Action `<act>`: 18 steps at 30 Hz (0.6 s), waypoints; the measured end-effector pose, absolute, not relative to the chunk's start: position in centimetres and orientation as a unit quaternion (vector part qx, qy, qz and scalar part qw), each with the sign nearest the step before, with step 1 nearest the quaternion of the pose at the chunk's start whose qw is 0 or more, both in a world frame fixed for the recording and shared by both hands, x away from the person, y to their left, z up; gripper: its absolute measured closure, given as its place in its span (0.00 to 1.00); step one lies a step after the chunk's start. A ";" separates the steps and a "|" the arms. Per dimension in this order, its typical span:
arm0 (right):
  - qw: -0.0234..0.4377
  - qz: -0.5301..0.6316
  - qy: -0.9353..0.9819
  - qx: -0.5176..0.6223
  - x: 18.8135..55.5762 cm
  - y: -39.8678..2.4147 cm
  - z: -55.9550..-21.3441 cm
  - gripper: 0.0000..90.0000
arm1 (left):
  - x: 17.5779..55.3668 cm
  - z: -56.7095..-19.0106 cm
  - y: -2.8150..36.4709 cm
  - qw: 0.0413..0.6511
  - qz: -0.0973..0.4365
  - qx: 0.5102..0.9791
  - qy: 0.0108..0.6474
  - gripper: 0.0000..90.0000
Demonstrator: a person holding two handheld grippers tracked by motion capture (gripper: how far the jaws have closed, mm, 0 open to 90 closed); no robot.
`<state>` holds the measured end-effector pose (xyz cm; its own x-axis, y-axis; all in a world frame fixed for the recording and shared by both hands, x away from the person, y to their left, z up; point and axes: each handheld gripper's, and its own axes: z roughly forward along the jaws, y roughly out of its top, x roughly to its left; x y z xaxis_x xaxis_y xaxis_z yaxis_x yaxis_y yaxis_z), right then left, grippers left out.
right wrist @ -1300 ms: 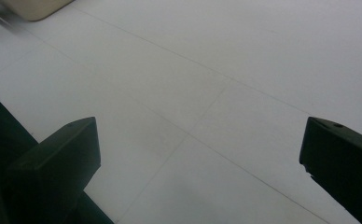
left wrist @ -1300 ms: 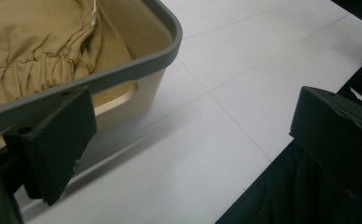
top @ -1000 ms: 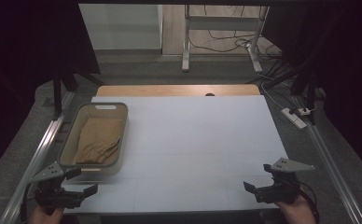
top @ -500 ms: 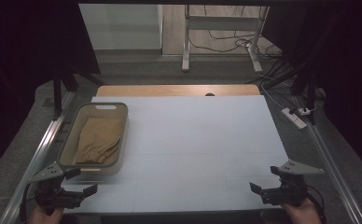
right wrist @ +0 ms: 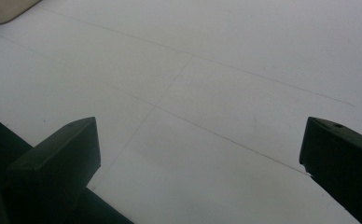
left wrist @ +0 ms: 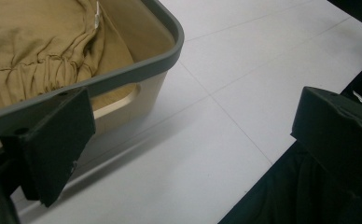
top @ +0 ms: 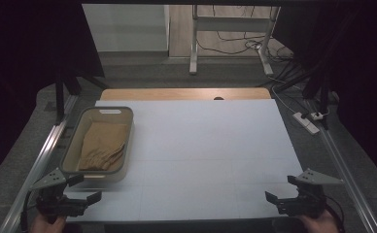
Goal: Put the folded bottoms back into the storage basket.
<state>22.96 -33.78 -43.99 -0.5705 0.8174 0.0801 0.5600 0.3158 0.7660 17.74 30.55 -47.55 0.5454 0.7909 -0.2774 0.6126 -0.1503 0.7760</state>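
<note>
Occupying the white bench (top: 201, 145) at its left side, a beige basket (top: 75, 145) holds a folded tan cloth (top: 101, 145). Left tongs (top: 82, 187) hang just before its near rim, jaws wide and empty: reaching low could knock the basket away. Right tongs (top: 279, 189), likewise spread and empty, sit well apart.

White table mat (top: 211, 145), wood strip (top: 177, 93) behind — power strip (top: 306, 122) + cables (top: 235, 46) on floor.

A lab recording bay: black curtains (top: 26, 58) flank a white table (top: 201, 141) on aluminium rails (top: 41, 155), with cables (top: 235, 46) and a power strip (top: 307, 122) on the floor.
</note>
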 end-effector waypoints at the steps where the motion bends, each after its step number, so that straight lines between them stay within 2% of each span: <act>1: 0.164 0.394 0.793 0.434 22.9 -33.9 -44.0 0.00 | 17.7 -47.5 30.6 0.455 0.098 0.752 0.467 0.00; 18: 0.165 0.363 0.803 0.442 22.3 -34.5 -44.7 0.00 | 17.7 -47.5 30.5 0.447 0.106 0.755 0.469 0.00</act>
<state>22.26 -34.46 -44.75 -0.5548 0.8301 0.0563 0.5905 0.3452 0.7295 17.68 30.51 -47.47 0.5380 0.8023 -0.2586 0.6124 -0.1613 0.7739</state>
